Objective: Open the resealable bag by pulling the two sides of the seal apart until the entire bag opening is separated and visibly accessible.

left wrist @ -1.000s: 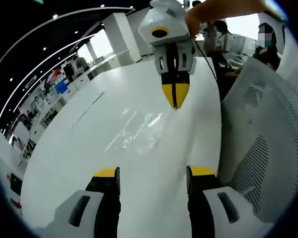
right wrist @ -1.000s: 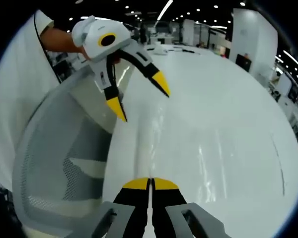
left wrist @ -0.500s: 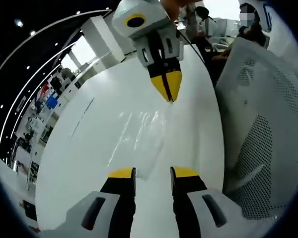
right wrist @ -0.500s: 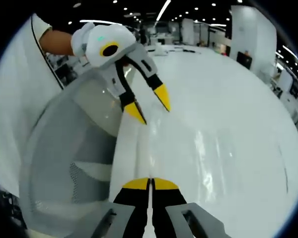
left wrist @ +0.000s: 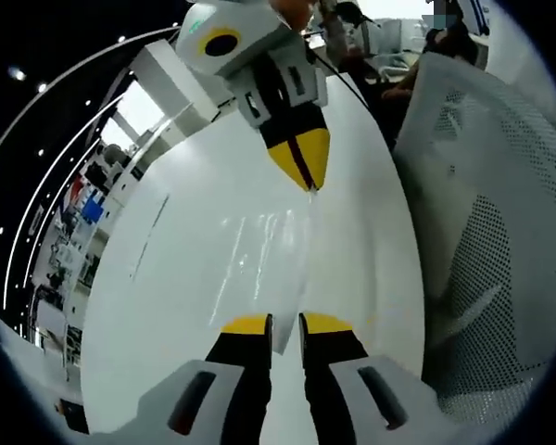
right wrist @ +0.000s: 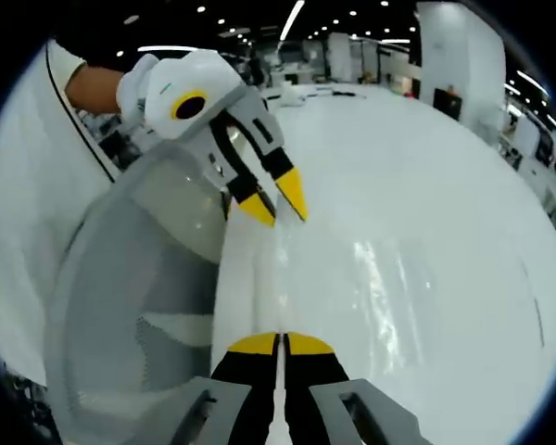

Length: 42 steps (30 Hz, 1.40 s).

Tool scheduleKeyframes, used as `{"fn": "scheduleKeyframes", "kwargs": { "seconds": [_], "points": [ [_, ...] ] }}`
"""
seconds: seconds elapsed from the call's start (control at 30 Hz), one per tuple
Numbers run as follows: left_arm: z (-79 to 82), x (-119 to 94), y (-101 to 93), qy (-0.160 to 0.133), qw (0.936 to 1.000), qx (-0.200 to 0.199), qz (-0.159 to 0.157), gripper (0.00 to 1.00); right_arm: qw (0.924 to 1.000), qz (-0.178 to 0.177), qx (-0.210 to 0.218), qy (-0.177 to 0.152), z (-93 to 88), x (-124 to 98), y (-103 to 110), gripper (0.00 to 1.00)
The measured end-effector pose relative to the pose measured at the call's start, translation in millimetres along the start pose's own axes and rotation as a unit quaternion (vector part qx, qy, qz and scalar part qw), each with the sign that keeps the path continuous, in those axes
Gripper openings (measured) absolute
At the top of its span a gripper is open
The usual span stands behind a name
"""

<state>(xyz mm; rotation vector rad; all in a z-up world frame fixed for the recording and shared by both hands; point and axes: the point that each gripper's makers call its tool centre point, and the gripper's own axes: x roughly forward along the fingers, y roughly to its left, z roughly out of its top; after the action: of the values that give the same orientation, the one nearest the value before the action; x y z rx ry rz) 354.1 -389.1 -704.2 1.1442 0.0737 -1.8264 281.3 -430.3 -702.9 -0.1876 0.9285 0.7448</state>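
Note:
A clear resealable bag (left wrist: 264, 250) lies flat on the white table (left wrist: 157, 315), hard to tell from the tabletop apart from its glare. My right gripper (left wrist: 309, 184) comes down from the top of the left gripper view, shut on the bag's far edge. My left gripper (left wrist: 286, 324) has its yellow-tipped jaws a narrow gap apart, and the bag's near edge sits in that gap. In the right gripper view the bag (right wrist: 357, 287) gleams ahead of my right gripper (right wrist: 280, 345). There my left gripper (right wrist: 276, 201) hangs over the bag's opposite edge, its tips slightly apart.
A white mesh chair back (left wrist: 486, 232) stands close along the table's side, also the chair back (right wrist: 130, 306) in the right gripper view. A person's white sleeve (right wrist: 18, 222) is beside it. The table (right wrist: 445, 158) stretches on beyond the bag.
My left gripper's jaws have drawn from wide apart to a narrow gap around the bag's near edge. The right gripper stays shut on the far edge.

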Motion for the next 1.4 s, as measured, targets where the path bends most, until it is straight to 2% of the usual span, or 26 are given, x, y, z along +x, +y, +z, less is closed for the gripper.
{"fn": "scheduleKeyframes", "kwargs": {
  "seconds": [0.1,0.2,0.3,0.37,0.5,0.6,1.07,1.4],
  "points": [
    [1.5,2,-6.0,0.002,0.9999,0.0,-0.013,0.02,0.9999,-0.004,0.013,-0.007,0.6,2,-1,0.0],
    [-0.4,3,-7.3,0.006,0.9999,0.007,-0.013,0.01,0.9997,-0.006,0.022,-0.01,-1.2,5,-1,0.0],
    [-0.7,3,-8.8,0.003,0.9998,-0.004,-0.018,0.0,0.9995,-0.015,0.025,-0.013,-2.0,8,-2,0.01],
    [-2.6,3,-8.8,0.003,0.9998,-0.001,-0.02,0.0,0.9993,-0.022,0.018,-0.025,1.2,9,-3,0.01],
    [-3.6,3,-7.8,0.003,0.9998,-0.006,-0.02,0.0,0.9974,-0.035,0.034,-0.052,12.3,11,-8,0.06],
    [-2.7,3,-6.2,0.001,0.9998,-0.009,-0.02,0.0,0.9941,-0.049,0.046,-0.086,27.9,11,-11,0.07],
    [9.5,5,-0.6,-0.01,0.9995,-0.014,-0.025,0.0,0.9912,-0.057,-0.011,-0.119,57.6,24,-5,0.08],
    [16.1,6,-3.3,-0.016,0.9994,-0.01,-0.03,0.0,0.99,-0.06,-0.035,-0.122,66.0,35,-3,0.07]
  ]
}}
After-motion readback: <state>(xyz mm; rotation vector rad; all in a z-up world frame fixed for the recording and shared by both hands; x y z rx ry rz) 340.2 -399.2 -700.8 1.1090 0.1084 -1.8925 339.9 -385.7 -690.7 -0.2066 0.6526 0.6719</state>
